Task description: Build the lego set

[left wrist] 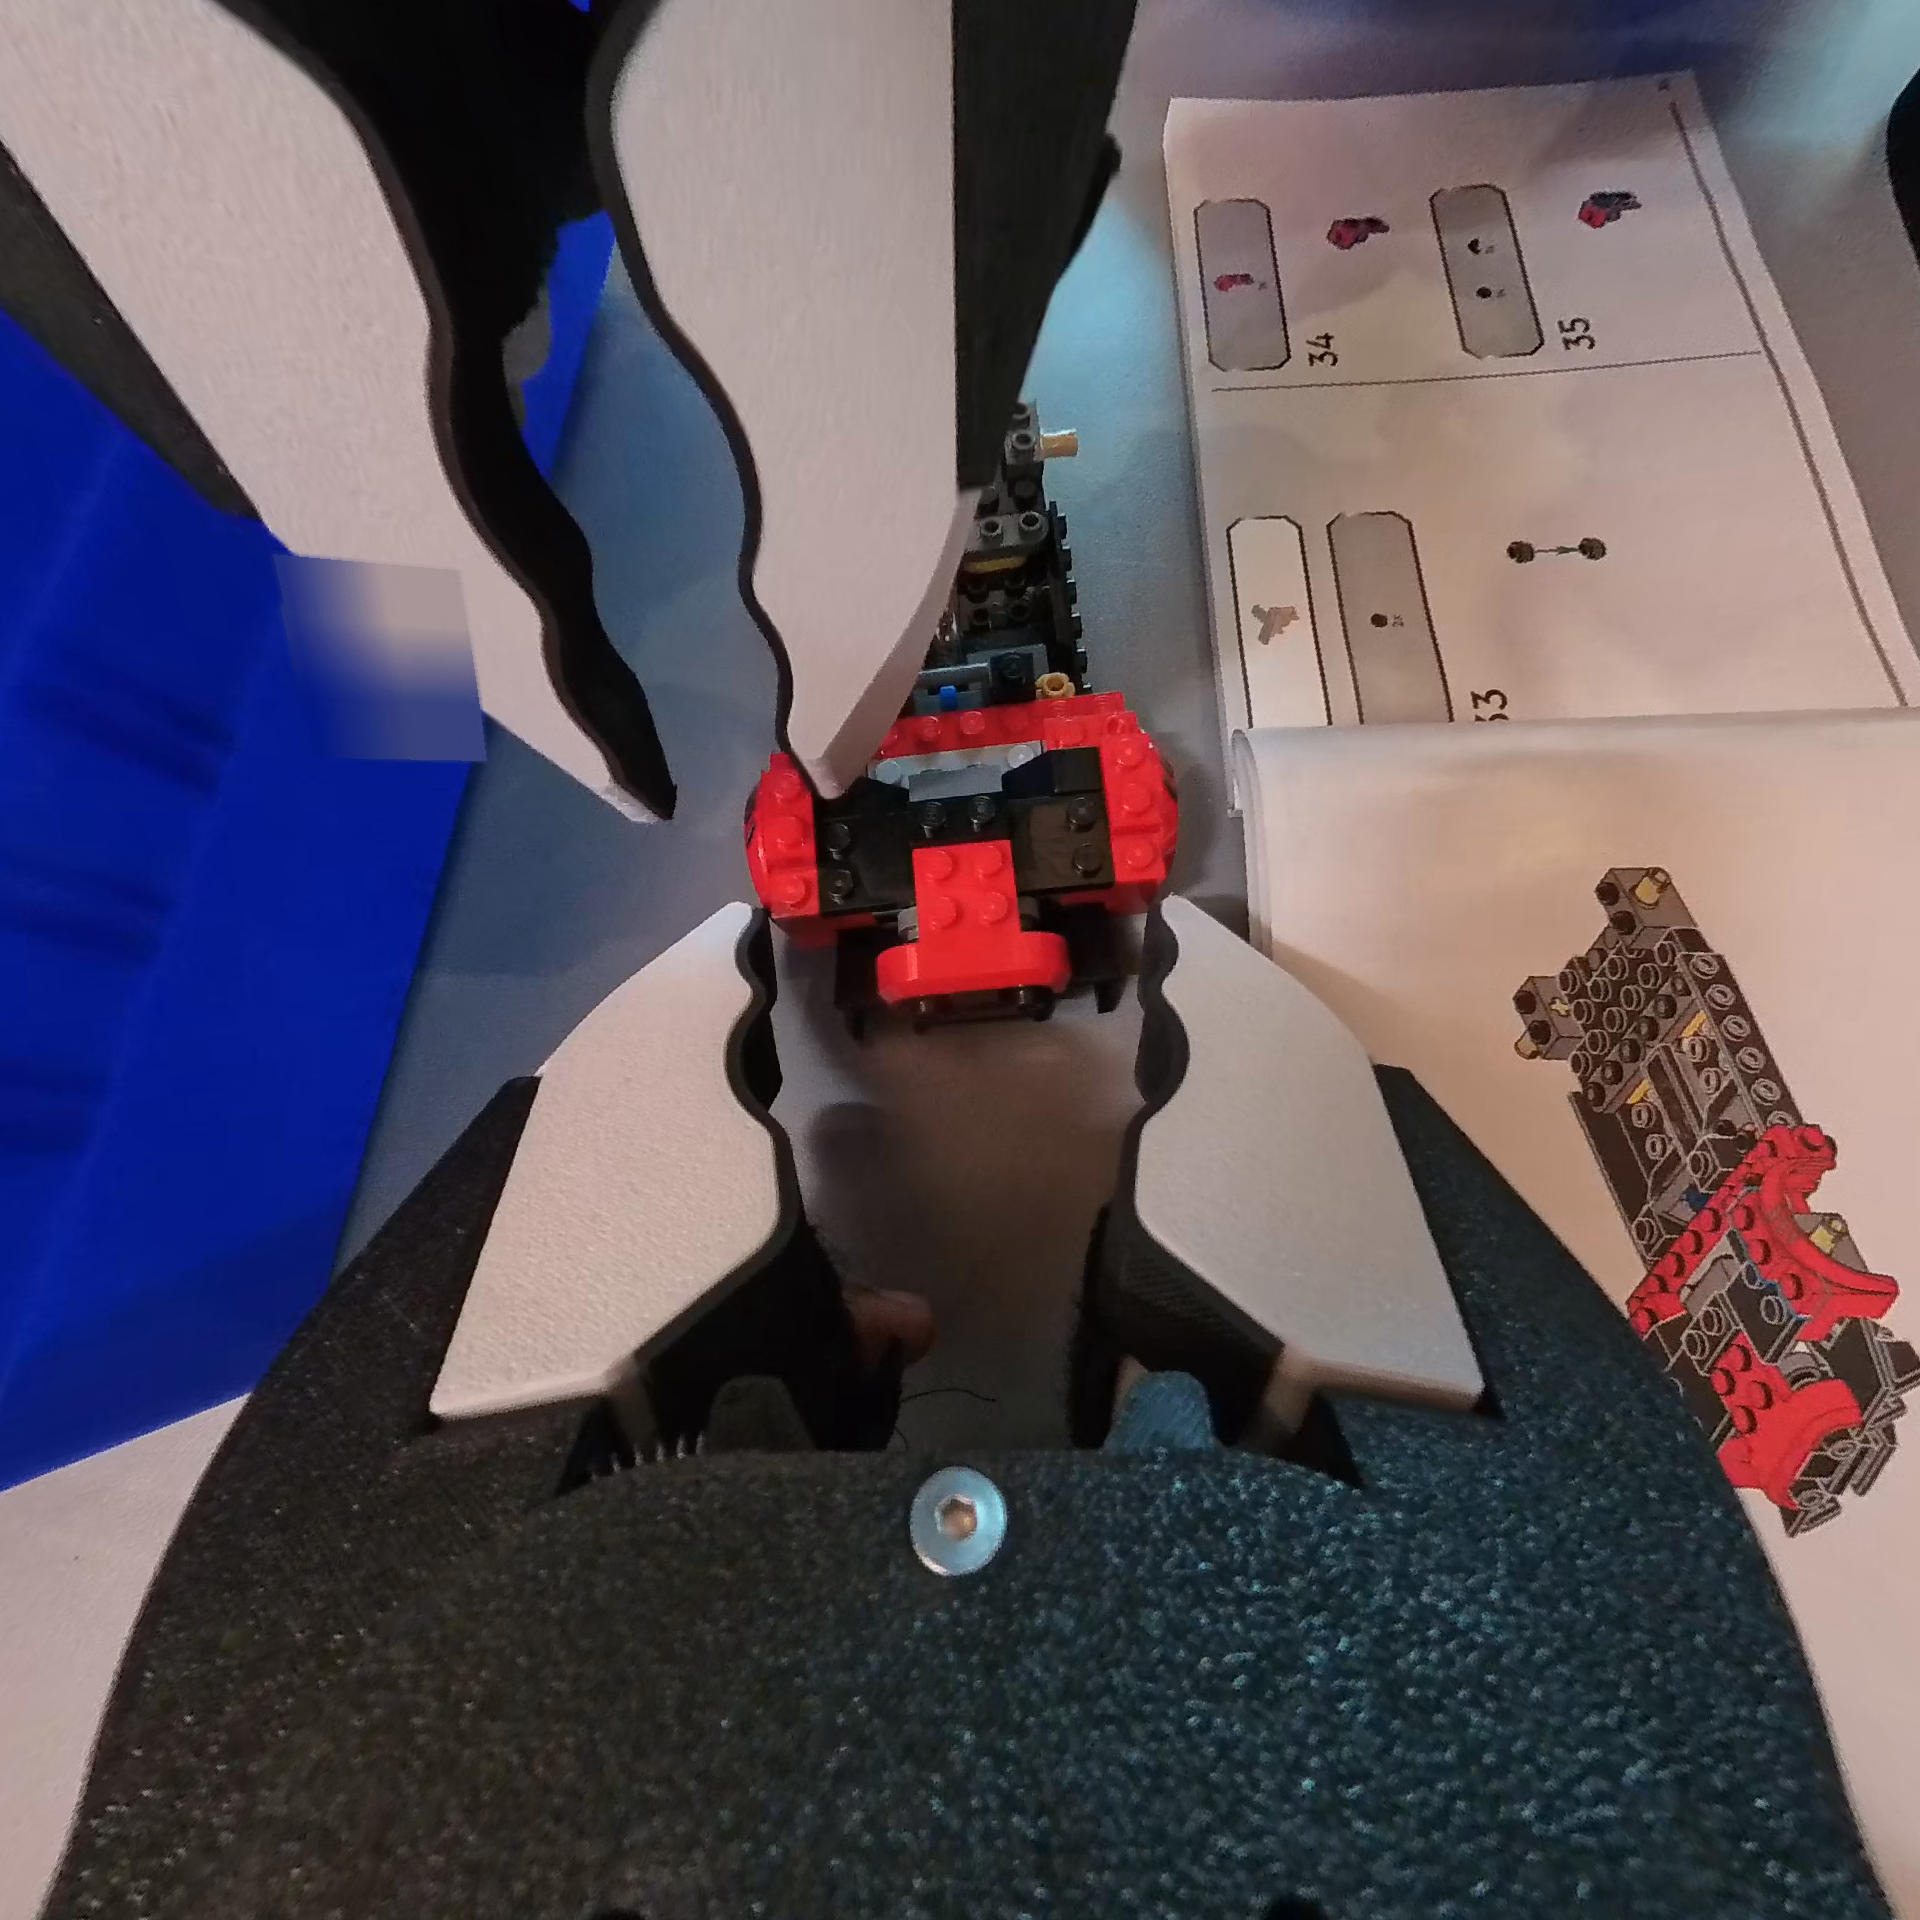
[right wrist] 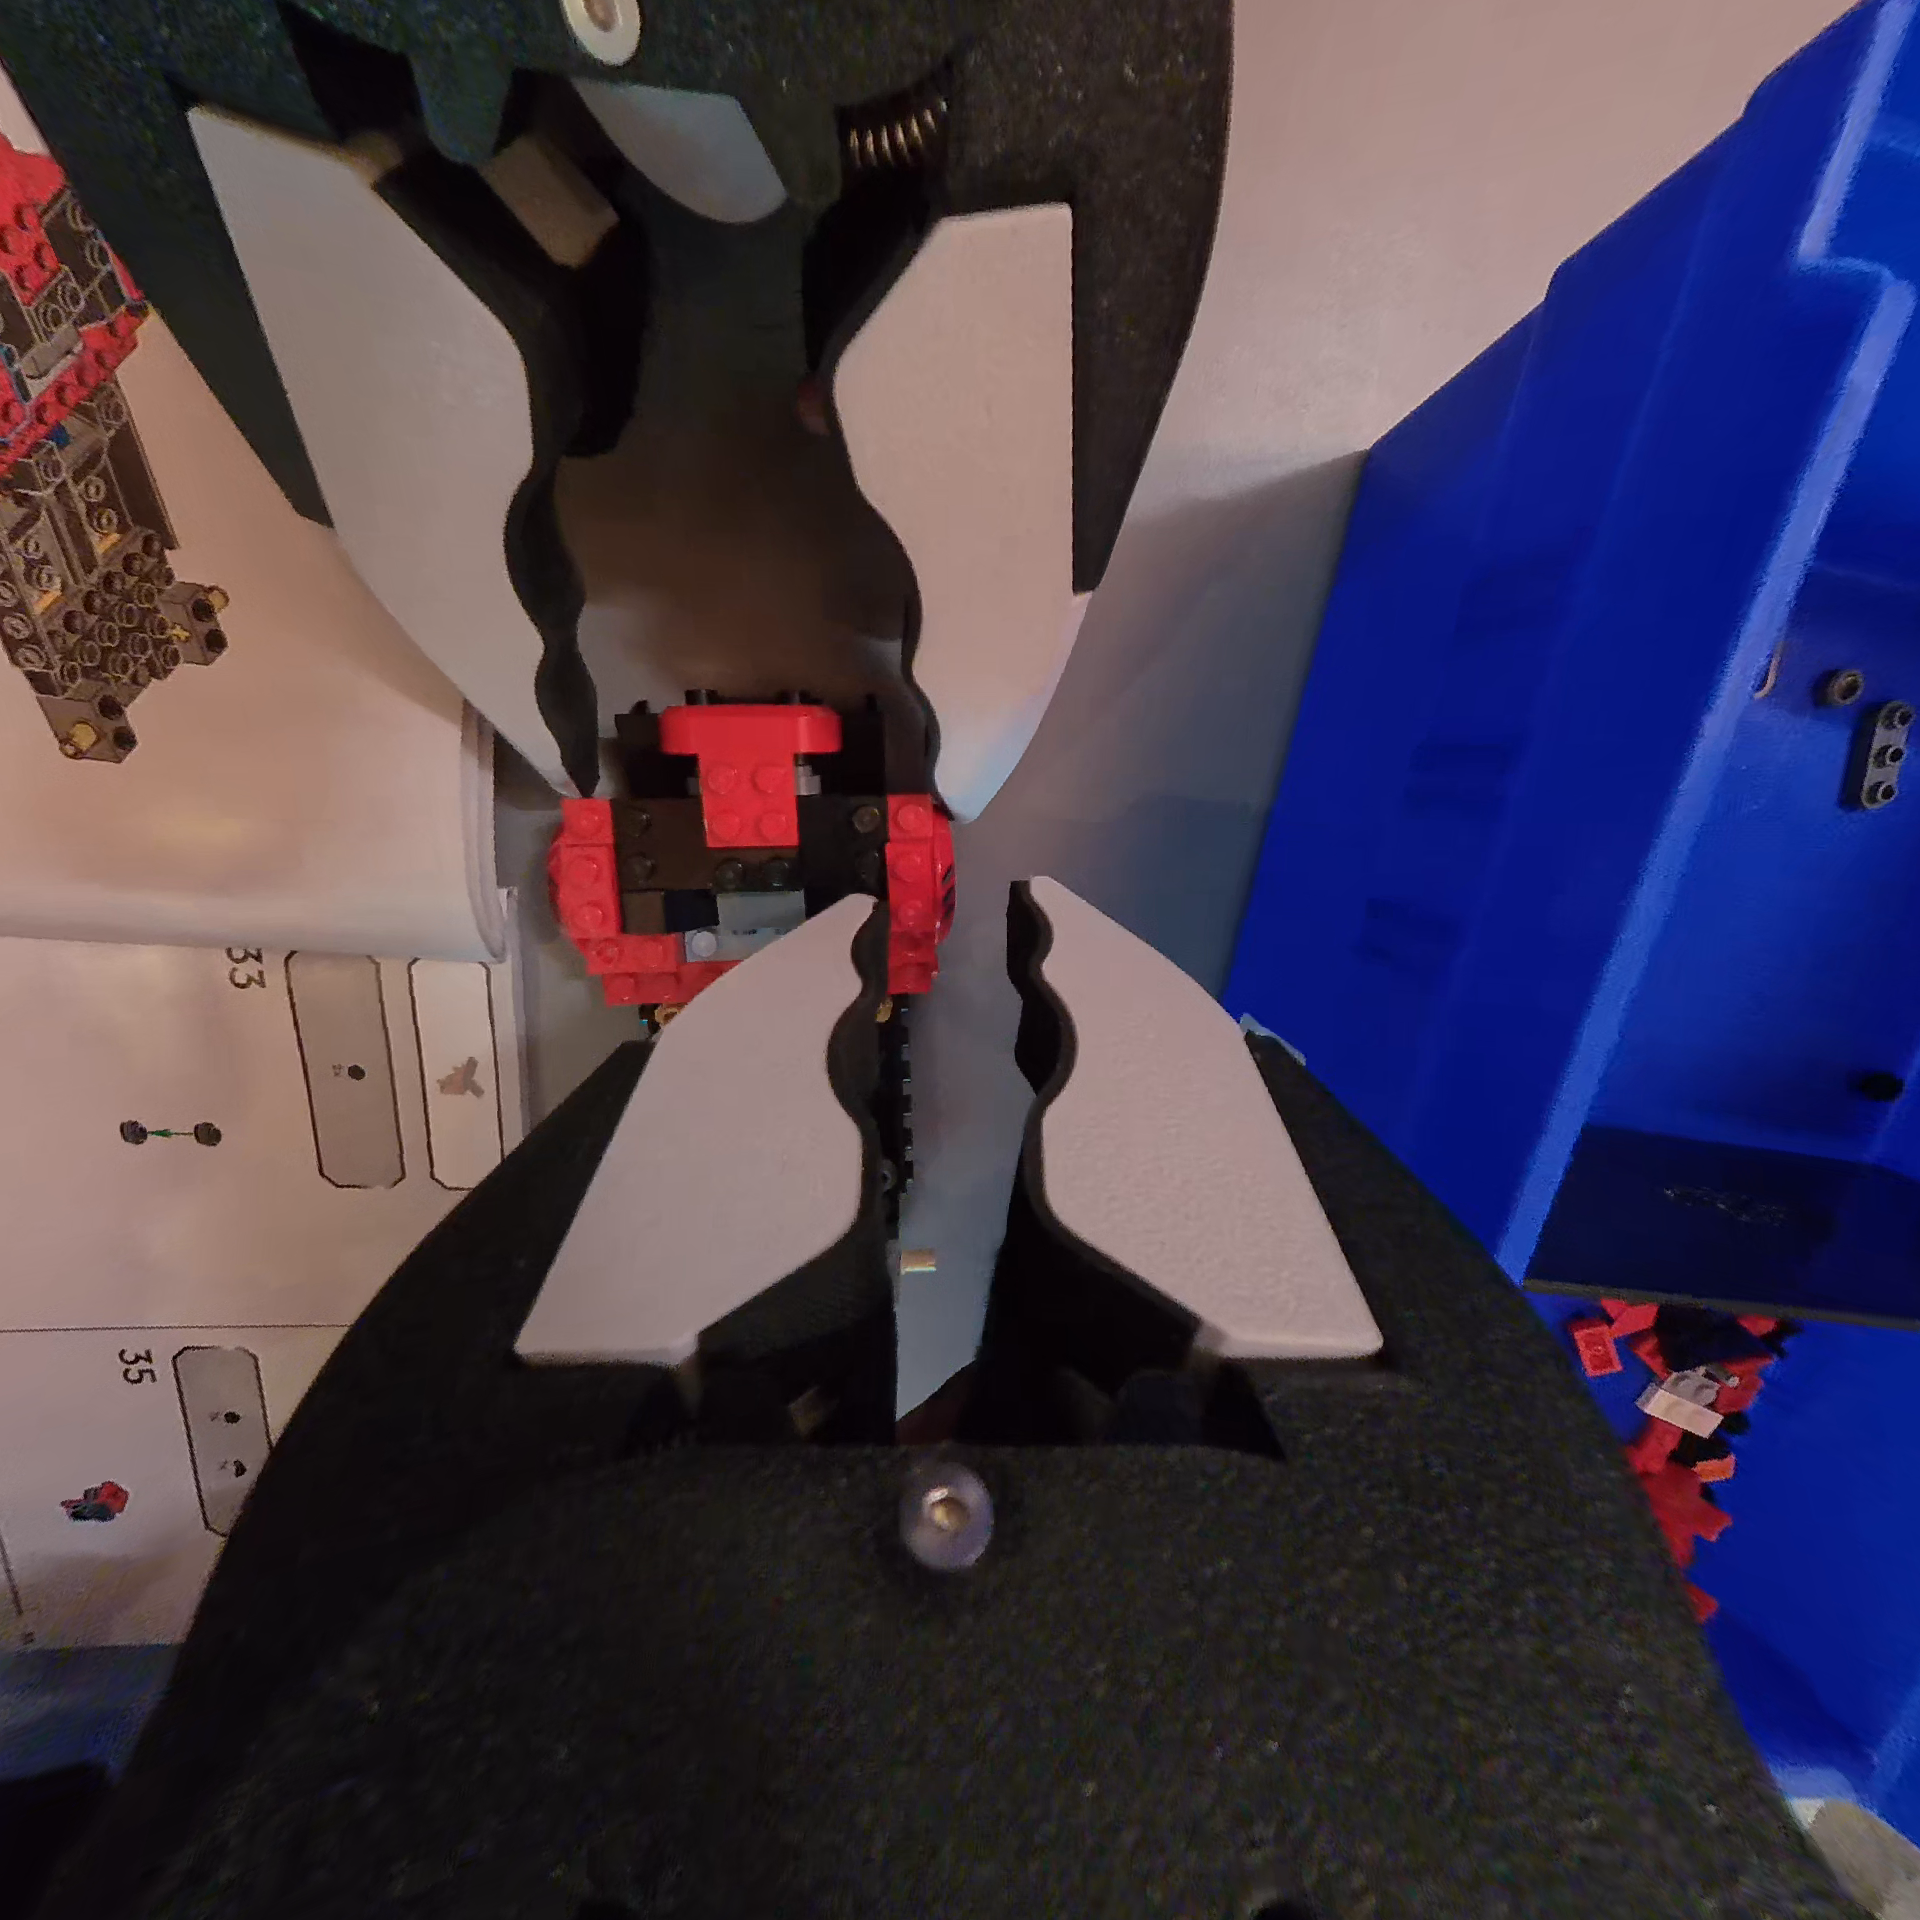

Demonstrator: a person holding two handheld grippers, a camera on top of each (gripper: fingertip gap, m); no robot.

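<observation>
The partly built lego model (left wrist: 961, 842) lies on the pale table (left wrist: 623, 582), between the open instruction booklet (left wrist: 1558, 883) on one side and the blue parts bin (right wrist: 1621, 727) on the other. Assembled so far: a long dark chassis of black and grey bricks, red curved pieces at both flanks of one end, and a red T-shaped plate (left wrist: 971, 920) seated on the studs at that end. The booklet's printed picture shows a comparable chassis with red arches, so the build appears to be somewhere in its middle; loose red and black bricks (right wrist: 1673, 1413) remain in the bin, and much is judged left to fit. The left gripper (left wrist: 951, 940) is spread, its jaws standing either side of the model's red-plate end; whether the tips touch the bricks cannot be told. The right gripper (right wrist: 940, 894) is also parted, though more narrowly; one finger (right wrist: 769, 1049) rests on the top of the model near a red flank piece, the other stands off to the bin side. It holds nothing, and no loose piece is seen in either gripper.
</observation>
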